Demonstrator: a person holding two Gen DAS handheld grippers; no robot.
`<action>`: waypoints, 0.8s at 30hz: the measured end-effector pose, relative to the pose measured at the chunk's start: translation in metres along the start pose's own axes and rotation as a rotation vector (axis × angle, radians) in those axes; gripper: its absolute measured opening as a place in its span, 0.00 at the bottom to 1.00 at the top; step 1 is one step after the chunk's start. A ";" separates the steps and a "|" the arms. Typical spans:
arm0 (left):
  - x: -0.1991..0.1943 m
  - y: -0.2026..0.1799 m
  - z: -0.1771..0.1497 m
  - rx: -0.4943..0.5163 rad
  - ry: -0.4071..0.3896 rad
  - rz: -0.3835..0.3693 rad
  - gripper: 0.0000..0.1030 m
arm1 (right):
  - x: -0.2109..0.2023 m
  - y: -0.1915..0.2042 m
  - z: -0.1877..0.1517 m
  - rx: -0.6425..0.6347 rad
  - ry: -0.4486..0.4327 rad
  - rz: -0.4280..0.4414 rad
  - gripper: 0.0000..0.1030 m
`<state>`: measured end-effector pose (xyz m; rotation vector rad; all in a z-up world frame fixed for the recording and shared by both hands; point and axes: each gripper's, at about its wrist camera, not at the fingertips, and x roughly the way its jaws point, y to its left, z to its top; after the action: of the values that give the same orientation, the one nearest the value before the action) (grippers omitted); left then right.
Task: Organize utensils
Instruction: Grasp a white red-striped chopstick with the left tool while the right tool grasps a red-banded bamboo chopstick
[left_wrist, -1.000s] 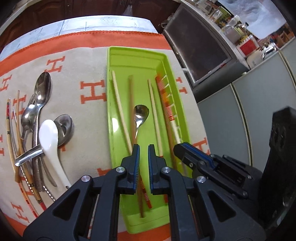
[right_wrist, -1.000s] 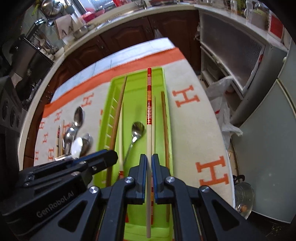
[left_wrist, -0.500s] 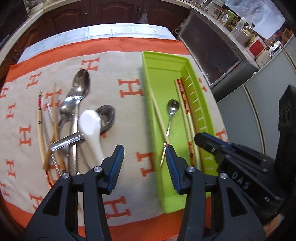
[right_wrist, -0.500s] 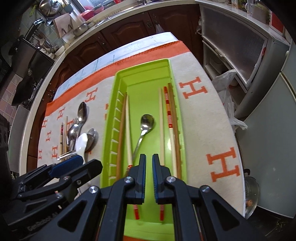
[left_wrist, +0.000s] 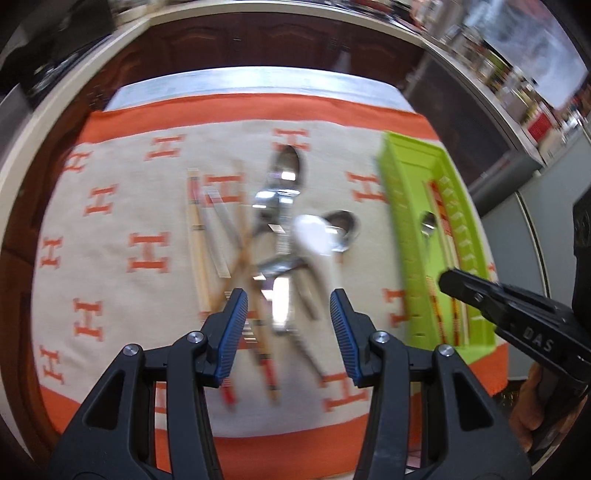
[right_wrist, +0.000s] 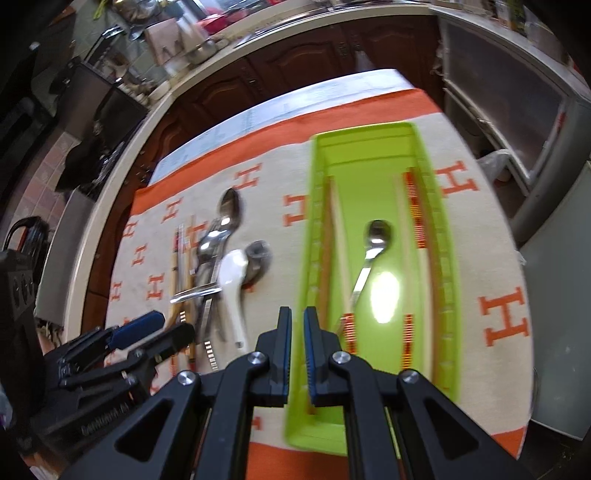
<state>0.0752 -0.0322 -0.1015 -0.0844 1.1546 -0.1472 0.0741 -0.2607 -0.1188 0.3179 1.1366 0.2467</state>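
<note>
A loose pile lies on the cloth: metal spoons (left_wrist: 288, 170) (right_wrist: 229, 206), a white ceramic spoon (left_wrist: 314, 236) (right_wrist: 232, 273) and chopsticks (left_wrist: 197, 240) (right_wrist: 177, 258). My left gripper (left_wrist: 288, 299) hovers open just above the near end of that pile, holding nothing; it also shows in the right wrist view (right_wrist: 147, 325). The green tray (left_wrist: 410, 258) (right_wrist: 317, 221) to the right holds a small metal spoon (right_wrist: 376, 232) and several chopsticks, one red-banded (right_wrist: 413, 206). My right gripper (right_wrist: 297, 314) is shut and empty over the tray's near left wall.
An orange-bordered beige cloth with H marks (left_wrist: 147, 251) covers the table. Dark wooden cabinets (right_wrist: 295, 74) stand beyond the far edge. Grey appliance fronts (right_wrist: 554, 277) are close on the right. A person's hand (left_wrist: 532, 406) holds the right gripper's handle.
My left gripper opened and swung left from above the tray to above the pile. My right gripper let go of the red-banded chopstick, which now lies in the tray, closed again and shifted left.
</note>
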 end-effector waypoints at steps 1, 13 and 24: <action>-0.003 0.013 0.000 -0.023 -0.006 0.006 0.42 | 0.002 0.007 0.000 -0.011 0.008 0.011 0.06; 0.021 0.098 -0.002 -0.155 0.040 -0.017 0.23 | 0.030 0.071 -0.006 -0.112 0.089 0.078 0.06; 0.074 0.111 0.016 -0.169 0.131 -0.101 0.09 | 0.069 0.106 -0.022 -0.197 0.190 0.075 0.06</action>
<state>0.1269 0.0658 -0.1777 -0.2866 1.2928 -0.1460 0.0784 -0.1352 -0.1467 0.1648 1.2777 0.4601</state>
